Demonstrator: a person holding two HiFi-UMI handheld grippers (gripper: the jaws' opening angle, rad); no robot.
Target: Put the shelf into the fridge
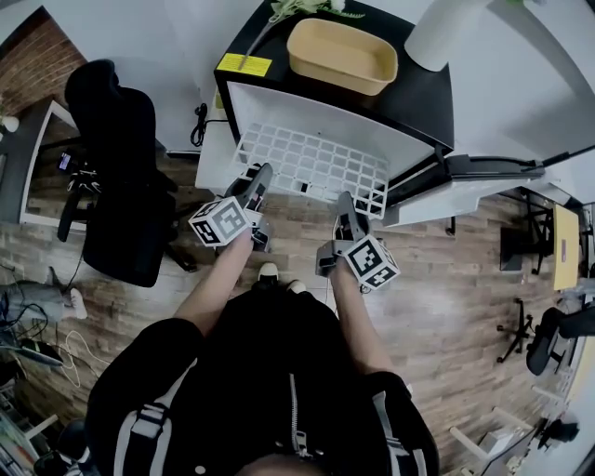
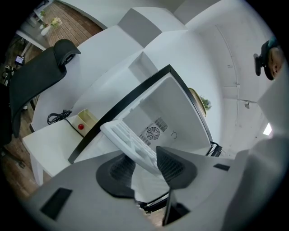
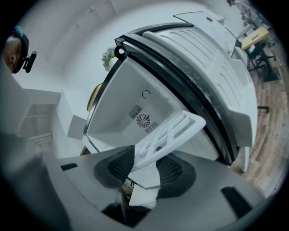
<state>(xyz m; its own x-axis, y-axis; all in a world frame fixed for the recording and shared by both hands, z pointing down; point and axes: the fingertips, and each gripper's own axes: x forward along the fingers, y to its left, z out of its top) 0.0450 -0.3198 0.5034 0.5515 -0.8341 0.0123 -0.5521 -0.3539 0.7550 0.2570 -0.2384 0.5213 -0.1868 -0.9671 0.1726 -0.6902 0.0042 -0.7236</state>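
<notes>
A white grid shelf (image 1: 311, 163) lies level, its far part inside the open mouth of the small black-topped fridge (image 1: 423, 93). Both grippers hold its near edge. My left gripper (image 1: 257, 186) is shut on the near left corner, my right gripper (image 1: 346, 209) on the near right corner. In the left gripper view the shelf (image 2: 126, 140) runs edge-on between the dark pads toward the fridge's white back wall with its round fan (image 2: 151, 133). The right gripper view shows the shelf (image 3: 174, 131) clamped between the pads, slanting up into the white cavity.
The fridge door (image 1: 465, 191) stands swung open to the right, also seen as the door (image 3: 212, 76) close beside the shelf. A beige tub (image 1: 341, 56) and a white roll (image 1: 446, 28) sit on the fridge top. A black office chair (image 1: 121, 167) stands at left.
</notes>
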